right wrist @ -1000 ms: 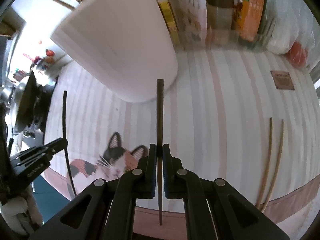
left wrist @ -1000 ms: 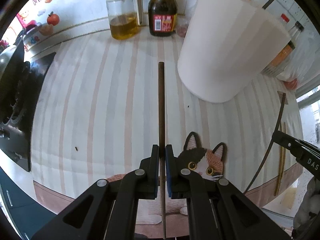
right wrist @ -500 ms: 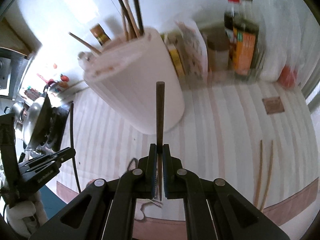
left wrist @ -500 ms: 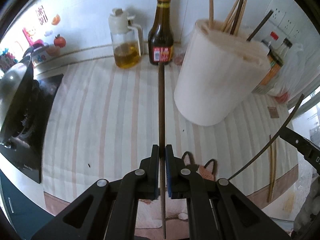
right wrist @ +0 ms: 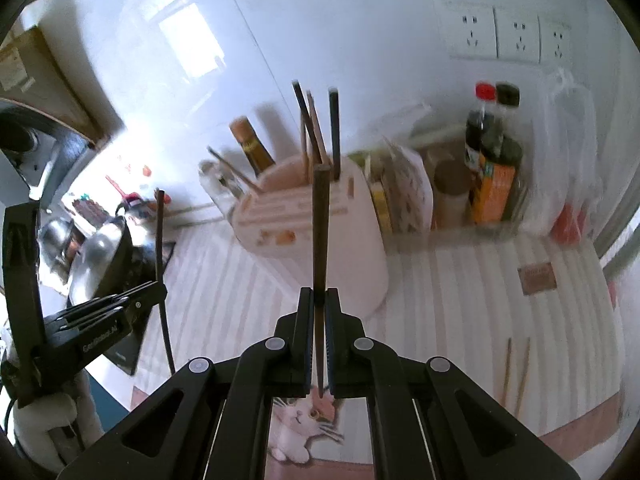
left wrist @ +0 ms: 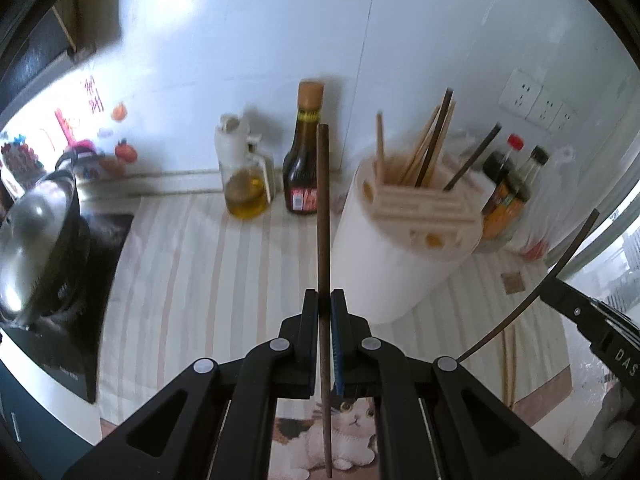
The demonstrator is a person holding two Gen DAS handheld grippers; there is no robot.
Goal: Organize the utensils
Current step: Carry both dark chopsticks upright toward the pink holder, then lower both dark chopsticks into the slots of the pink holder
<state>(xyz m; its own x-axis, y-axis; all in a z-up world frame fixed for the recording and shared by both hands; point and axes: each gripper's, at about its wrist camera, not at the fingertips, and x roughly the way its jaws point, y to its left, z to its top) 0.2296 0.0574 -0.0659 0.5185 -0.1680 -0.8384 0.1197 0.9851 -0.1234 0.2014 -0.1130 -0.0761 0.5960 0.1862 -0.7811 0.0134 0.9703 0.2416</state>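
Both grippers, left (left wrist: 324, 306) & right (right wrist: 319, 304), clamp a dark chopstick (left wrist: 323, 216) each, approx mid-length; light, stiff, prob. slippery, so pinch firmly.

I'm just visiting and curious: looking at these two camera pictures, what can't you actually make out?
- Left wrist view: the label on the dark sauce bottle is too blurred to read.
- Left wrist view: the near end of the chopstick in the left gripper runs to the bottom edge.
- Right wrist view: the lower parts of the chopsticks standing in the white holder are hidden inside it.
- Right wrist view: the jars behind the holder are motion-blurred.
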